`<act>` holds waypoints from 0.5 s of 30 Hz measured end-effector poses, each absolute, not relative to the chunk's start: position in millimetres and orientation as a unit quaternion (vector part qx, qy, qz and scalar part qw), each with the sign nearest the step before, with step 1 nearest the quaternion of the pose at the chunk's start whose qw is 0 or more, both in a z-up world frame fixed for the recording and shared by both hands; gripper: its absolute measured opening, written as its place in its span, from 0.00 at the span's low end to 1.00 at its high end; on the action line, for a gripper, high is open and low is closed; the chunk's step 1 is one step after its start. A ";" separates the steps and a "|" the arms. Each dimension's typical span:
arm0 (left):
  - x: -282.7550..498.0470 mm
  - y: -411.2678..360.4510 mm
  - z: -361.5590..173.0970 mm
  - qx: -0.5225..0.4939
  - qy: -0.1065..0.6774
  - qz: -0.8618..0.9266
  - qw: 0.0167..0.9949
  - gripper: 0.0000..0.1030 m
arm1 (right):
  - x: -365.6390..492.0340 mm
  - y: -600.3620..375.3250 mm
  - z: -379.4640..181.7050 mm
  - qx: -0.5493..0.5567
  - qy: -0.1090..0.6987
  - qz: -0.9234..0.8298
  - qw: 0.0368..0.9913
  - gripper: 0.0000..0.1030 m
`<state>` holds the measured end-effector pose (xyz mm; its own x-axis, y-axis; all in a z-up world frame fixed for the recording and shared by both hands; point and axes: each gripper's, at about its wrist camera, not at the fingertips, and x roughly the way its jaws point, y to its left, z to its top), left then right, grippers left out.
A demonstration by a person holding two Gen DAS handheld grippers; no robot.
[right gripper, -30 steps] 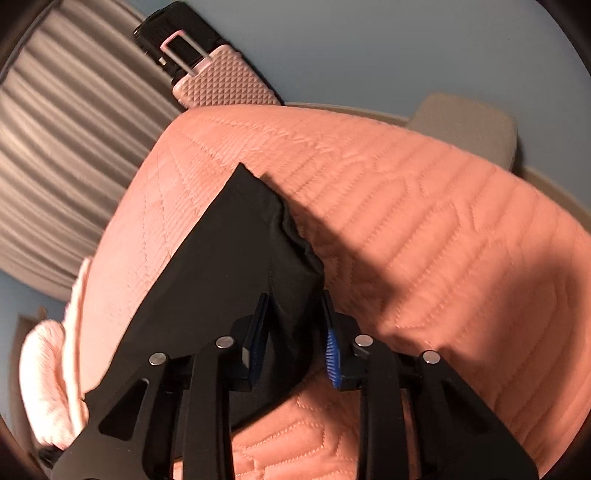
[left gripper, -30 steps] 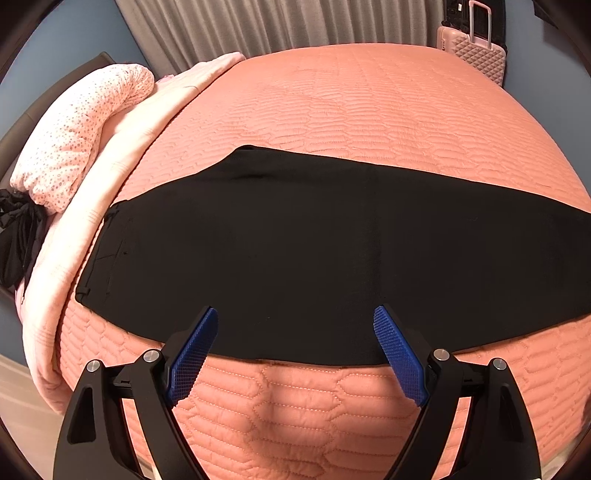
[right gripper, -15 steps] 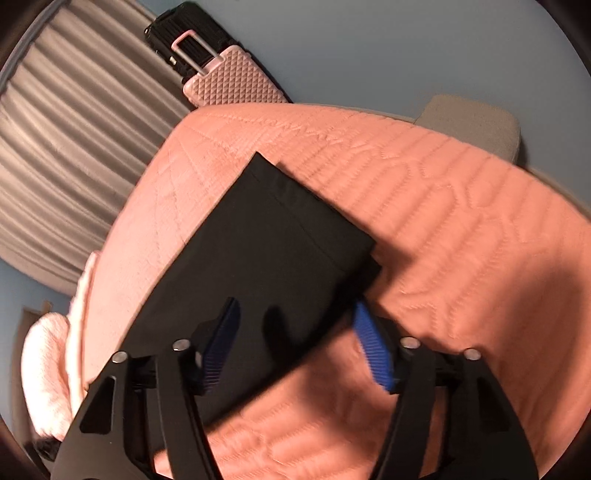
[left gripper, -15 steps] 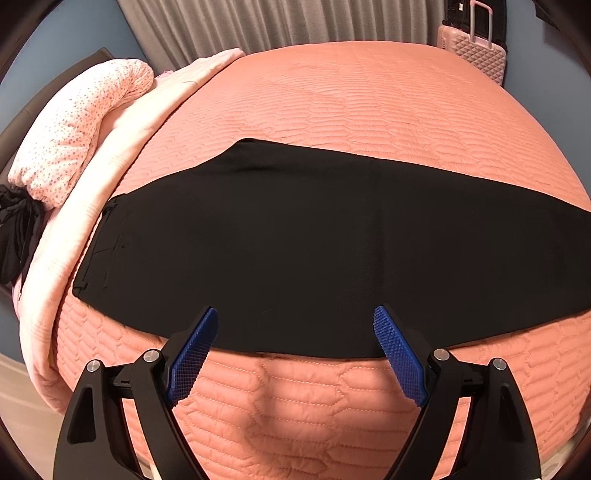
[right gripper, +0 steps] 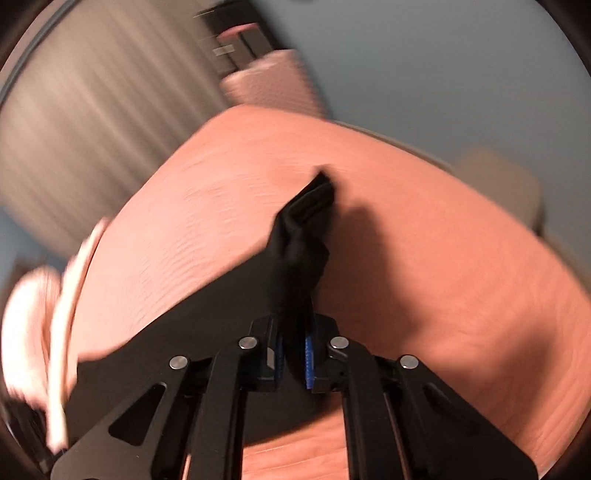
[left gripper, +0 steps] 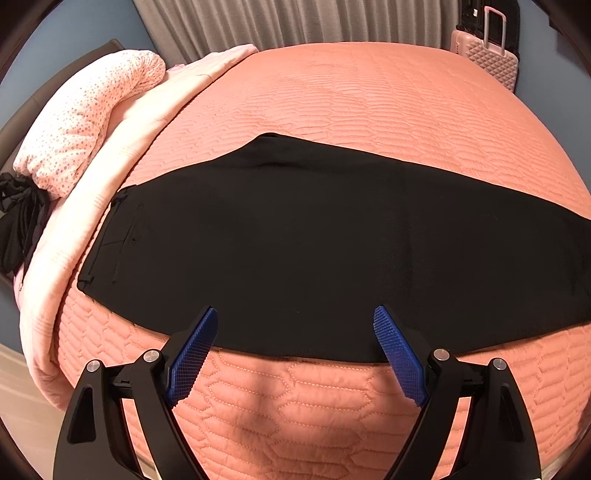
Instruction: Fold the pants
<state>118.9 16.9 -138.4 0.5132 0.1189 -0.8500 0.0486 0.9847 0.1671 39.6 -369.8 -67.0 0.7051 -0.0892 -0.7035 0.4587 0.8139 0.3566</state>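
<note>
The black pants (left gripper: 317, 240) look light and limp, best taken at the hem, which the right gripper (right gripper: 294, 350) clenches while the left gripper (left gripper: 295, 332) hovers released over the near edge.

There is one pair of black pants (left gripper: 314, 240), one quilted bed (left gripper: 369, 103), two grippers, left (left gripper: 295, 325) and right (right gripper: 294, 349), one pink suitcase (left gripper: 487, 59), one curtain (left gripper: 288, 22) and one dotted duvet (left gripper: 85, 122).
</note>
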 end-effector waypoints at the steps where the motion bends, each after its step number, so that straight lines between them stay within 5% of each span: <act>1: 119.3 20.6 -138.9 0.080 0.493 0.021 0.866 0.82 | 55.1 -345.8 -57.4 0.234 0.361 -0.129 0.893 0.07; 6: 117.3 52.8 -139.1 0.057 0.492 0.031 0.868 0.82 | 127.5 -208.6 -55.8 0.138 0.411 0.011 0.901 0.07; 11: 114.6 96.4 -140.3 0.044 0.494 0.047 0.867 0.82 | 171.4 -82.3 -125.8 0.057 0.497 0.114 0.858 0.07; 15: 115.9 131.1 -143.9 0.030 0.501 0.059 0.863 0.82 | 164.3 -45.5 -130.8 -0.026 0.482 0.096 0.871 0.08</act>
<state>115.9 131.1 -143.9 0.4901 0.1321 -0.8616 -0.0709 0.9912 0.1116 164.3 -45.5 -130.8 0.5174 0.1421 -0.8439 -0.1930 0.9801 0.0466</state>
